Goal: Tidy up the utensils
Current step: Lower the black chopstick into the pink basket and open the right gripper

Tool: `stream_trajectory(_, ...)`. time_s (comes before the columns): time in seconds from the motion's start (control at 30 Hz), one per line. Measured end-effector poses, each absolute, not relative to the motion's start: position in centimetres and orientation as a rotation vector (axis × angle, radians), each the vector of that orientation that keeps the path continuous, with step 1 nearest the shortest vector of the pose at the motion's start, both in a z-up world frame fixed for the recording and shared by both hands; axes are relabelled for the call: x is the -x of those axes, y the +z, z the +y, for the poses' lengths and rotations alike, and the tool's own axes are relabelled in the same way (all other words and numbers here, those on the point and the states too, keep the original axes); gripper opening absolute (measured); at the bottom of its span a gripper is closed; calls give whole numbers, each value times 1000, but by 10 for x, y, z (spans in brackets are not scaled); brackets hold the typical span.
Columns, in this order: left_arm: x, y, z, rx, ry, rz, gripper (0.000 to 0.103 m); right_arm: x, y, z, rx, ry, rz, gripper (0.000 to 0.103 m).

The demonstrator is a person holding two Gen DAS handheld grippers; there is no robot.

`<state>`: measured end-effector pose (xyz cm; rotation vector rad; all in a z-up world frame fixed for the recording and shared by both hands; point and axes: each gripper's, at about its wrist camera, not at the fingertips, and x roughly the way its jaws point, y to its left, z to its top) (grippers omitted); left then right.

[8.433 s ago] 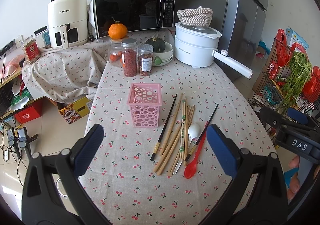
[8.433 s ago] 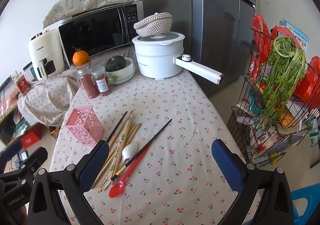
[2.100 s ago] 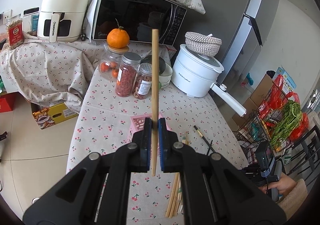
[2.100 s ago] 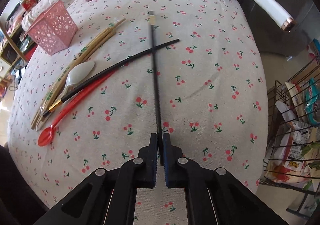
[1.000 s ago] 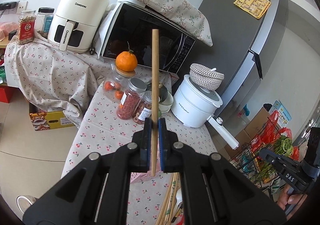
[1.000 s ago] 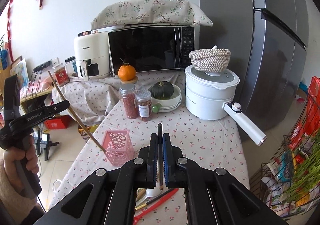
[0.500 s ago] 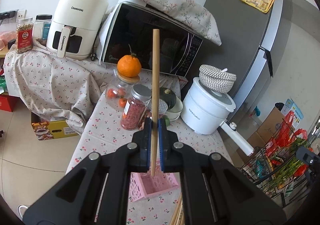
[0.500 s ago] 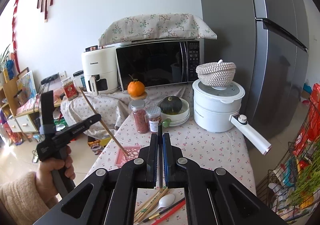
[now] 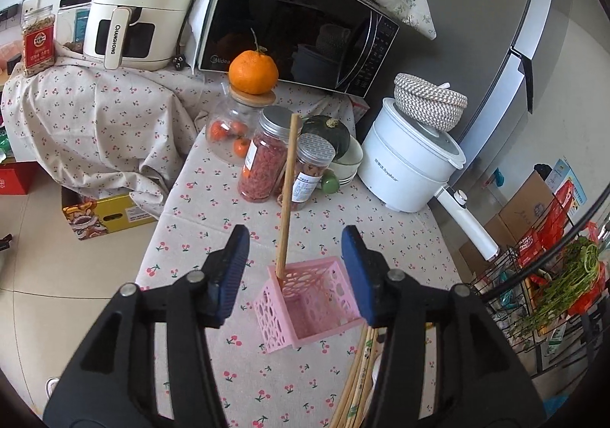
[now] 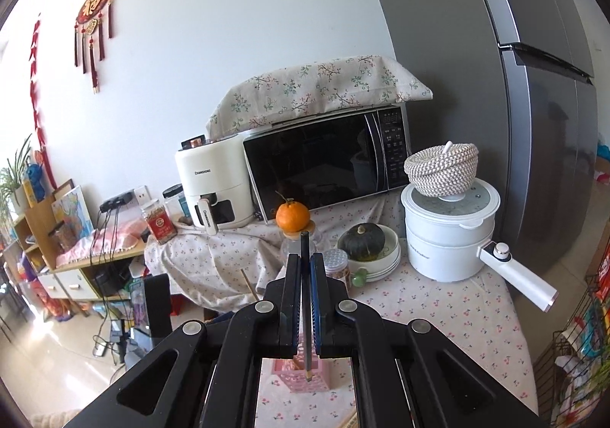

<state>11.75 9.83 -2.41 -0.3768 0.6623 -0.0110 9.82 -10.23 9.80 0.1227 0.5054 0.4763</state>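
My left gripper is opening, its blue pads apart and touching nothing. Between them a wooden chopstick stands free, its lower end inside the pink perforated basket at the near-left corner, leaning slightly. Several more wooden chopsticks lie on the cherry-print tablecloth to the right of the basket. My right gripper is shut on a black chopstick held upright. Its lower tip hangs over the pink basket, seen between the fingers in the right wrist view.
Behind the basket stand jars with an orange on one, and a pumpkin in stacked bowls. A white pot points its long handle right. Microwave and air fryer are at the back, a wire rack at right.
The left jaws have parted and let go of the wooden chopstick, which has dropped into the pink basket. The right gripper has risen with the black chopstick.
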Motion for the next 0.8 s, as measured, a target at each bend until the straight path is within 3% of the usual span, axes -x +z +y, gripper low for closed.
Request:
stream_trajectory(0.23,-101,-30,109,286,15,784,65,-131,73,-79,-180,474,543,4)
stream_trajectory(0.53,-96,-44,121,269,23,853,65,-180,7,-59,-236,456,723,5)
stream_trajectory(0.8,-96,-44,115,259,-4,857,65,-203,-17,-68,-282,406,773,7)
